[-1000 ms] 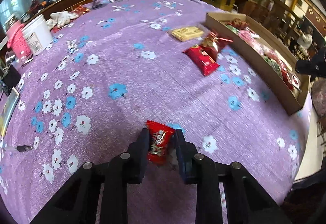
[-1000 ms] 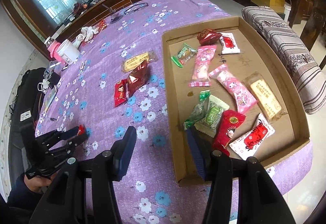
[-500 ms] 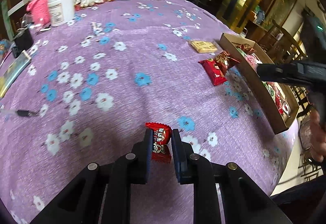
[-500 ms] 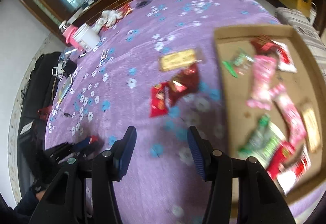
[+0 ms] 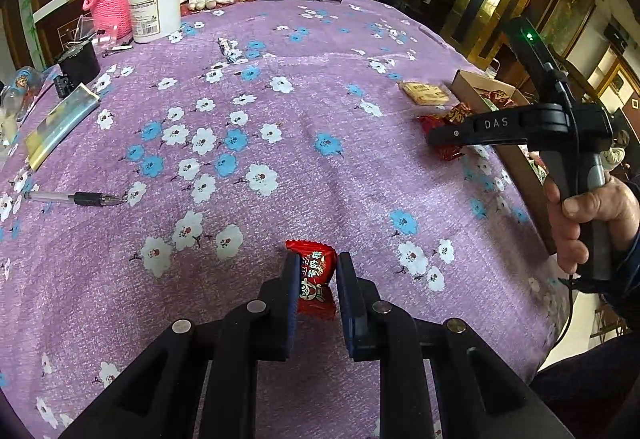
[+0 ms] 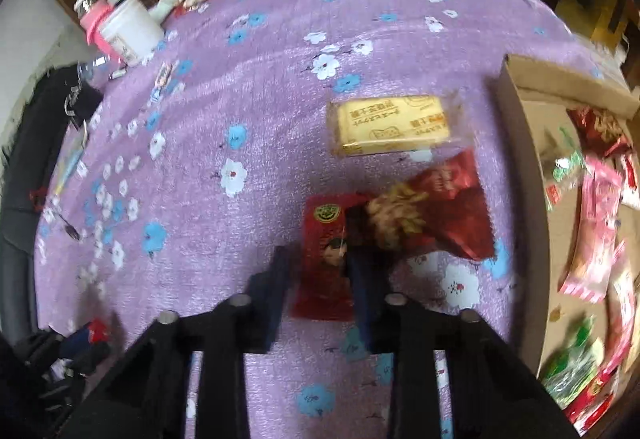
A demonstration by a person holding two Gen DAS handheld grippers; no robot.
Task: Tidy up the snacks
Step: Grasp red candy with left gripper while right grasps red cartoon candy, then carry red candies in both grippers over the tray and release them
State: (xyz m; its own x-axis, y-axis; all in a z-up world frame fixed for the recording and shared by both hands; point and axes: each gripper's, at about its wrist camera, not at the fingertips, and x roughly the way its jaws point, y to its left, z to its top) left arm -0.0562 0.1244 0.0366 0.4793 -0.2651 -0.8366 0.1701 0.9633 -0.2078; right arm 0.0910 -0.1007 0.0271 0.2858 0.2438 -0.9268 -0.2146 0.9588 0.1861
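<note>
Pinching a small red candy packet [image 5: 315, 281] near the table's front edge, the left gripper [image 5: 316, 291] has its load, while the right gripper [image 6: 320, 279], fingers spread, straddles a flat red packet [image 6: 326, 259] beside the part-filled cardboard tray [image 6: 516, 143]; a yellow biscuit pack [image 6: 390, 123] also remains outside.

Motion blur is softening the right wrist view; the right claw [image 6: 316, 271] is covering part of the red packet [image 6: 324, 259], and the frame edge is cutting off the box [image 6: 520, 143].

Both wrist cameras are looking down close over the purple desk [image 5: 280, 167]; each is facing toward the cardboard tray [image 6: 520, 143], sharing the yellow biscuit packet [image 6: 390, 125] beside it.
</note>
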